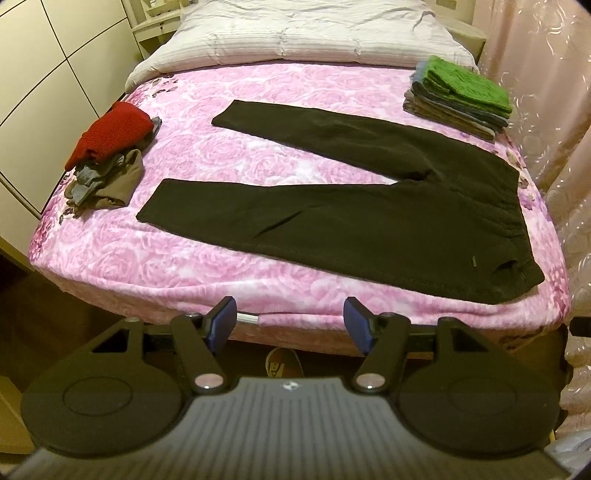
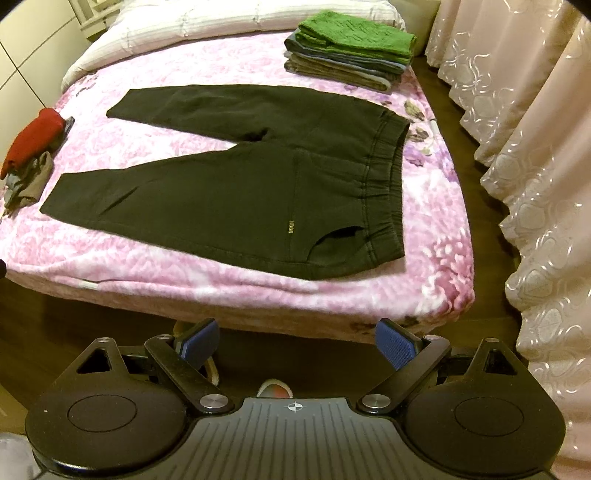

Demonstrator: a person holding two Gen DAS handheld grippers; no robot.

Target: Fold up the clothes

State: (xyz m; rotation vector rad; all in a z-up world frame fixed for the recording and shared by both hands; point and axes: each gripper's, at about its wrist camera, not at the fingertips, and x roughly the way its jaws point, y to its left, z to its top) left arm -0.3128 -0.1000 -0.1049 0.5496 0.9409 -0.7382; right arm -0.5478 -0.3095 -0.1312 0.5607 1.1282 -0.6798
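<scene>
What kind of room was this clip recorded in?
Most likely a home bedroom: a bed with a pink floral blanket, a white pillow at its head, and curtains alongside. Black trousers lie spread on it.

Shoe [image 1: 283, 363] under the bed [image 1: 258, 295], half hidden behind the gripper body.

One pair of black trousers [image 1: 369, 206], one folded stack of clothes [image 1: 458, 98], one loose heap of clothes [image 1: 107, 155], one pillow [image 1: 295, 33].
</scene>
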